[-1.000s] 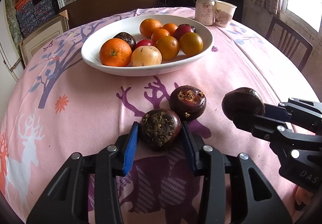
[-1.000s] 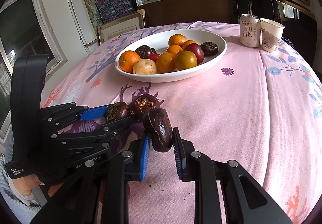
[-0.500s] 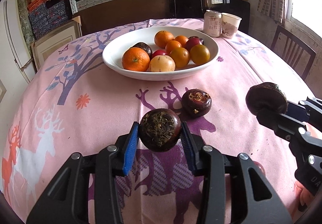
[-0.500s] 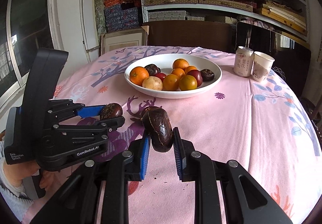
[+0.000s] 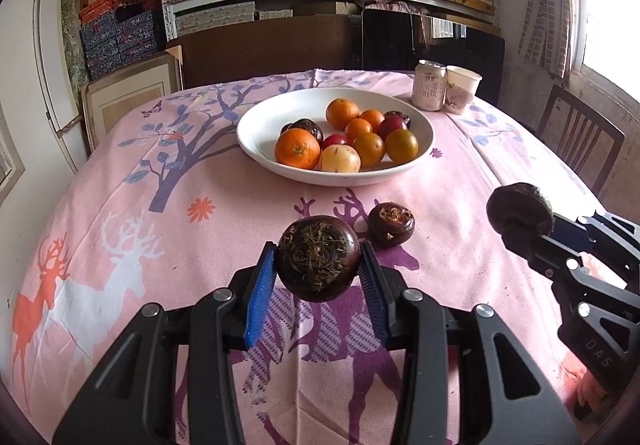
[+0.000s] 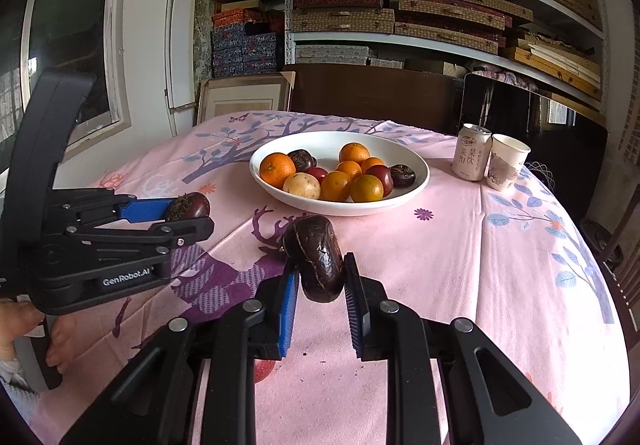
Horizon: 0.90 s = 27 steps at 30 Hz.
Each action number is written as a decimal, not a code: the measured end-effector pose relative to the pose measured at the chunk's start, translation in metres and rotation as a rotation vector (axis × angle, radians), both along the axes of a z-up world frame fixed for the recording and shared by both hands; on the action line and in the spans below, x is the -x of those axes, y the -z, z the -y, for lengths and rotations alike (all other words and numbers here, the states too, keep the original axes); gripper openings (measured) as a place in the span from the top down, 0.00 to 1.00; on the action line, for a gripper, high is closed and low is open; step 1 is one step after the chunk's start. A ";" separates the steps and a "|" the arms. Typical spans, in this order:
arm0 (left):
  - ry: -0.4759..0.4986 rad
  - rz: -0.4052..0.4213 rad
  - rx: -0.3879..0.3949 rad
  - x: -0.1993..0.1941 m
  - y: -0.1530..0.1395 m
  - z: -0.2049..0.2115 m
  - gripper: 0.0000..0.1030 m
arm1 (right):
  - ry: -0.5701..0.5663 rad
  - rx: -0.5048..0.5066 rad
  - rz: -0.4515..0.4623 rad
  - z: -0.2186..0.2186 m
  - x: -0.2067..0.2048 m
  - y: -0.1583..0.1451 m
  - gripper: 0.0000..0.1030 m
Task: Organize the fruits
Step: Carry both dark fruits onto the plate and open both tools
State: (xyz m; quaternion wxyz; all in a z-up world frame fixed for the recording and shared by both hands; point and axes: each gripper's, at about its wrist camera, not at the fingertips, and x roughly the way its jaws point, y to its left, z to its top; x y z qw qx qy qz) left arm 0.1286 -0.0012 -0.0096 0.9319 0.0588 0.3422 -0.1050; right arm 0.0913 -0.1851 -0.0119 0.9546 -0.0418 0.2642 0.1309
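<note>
From the left wrist view, we held a dark round fruit (image 5: pixel 319 259) tight between the blue pads of our left gripper (image 5: pixel 319 277), up off the pink tablecloth (image 5: pixel 132 213). Another dark fruit on the cloth (image 5: pixel 391 225) lay near the table's near edge, just in front of the white bowl (image 5: pixel 256 125). The bowl sat near the middle of the table and was full of oranges (image 5: pixel 297 148) and other fruit. Over at the right edge we saw our right gripper (image 5: pixel 520 229) holding a dark fruit (image 5: pixel 519 209) up in the air too. From the right wrist view, our right gripper (image 6: pixel 320 281) was squeezed on a long dark wrinkly fruit (image 6: pixel 316 257), and it hung above the cloth in front of the bowl (image 6: pixel 416 189). Our left gripper (image 6: pixel 188 215) showed at the left side with its round fruit (image 6: pixel 188 206) pinched in its tips. A can (image 6: pixel 473 153) and a paper cup (image 6: pixel 507 163) stood near the far right edge of the table. We think we were on the carrying step, with both fruits picked up and not yet in the bowl. Next we would need to reach over the bowl's rim, find a free spot on its bare left side, and let go softly so nothing rolls out.
</note>
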 end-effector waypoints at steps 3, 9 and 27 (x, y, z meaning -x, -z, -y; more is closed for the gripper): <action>-0.002 0.015 0.008 -0.007 -0.020 0.000 0.61 | -0.008 -0.055 0.022 0.005 -0.006 -0.017 0.78; -0.041 0.030 0.015 -0.057 -0.053 0.007 0.61 | 0.045 -0.217 -0.020 0.027 -0.061 -0.042 0.78; -0.135 0.037 -0.039 -0.154 0.001 0.018 0.33 | 0.097 -0.209 -0.117 0.021 -0.168 0.008 0.52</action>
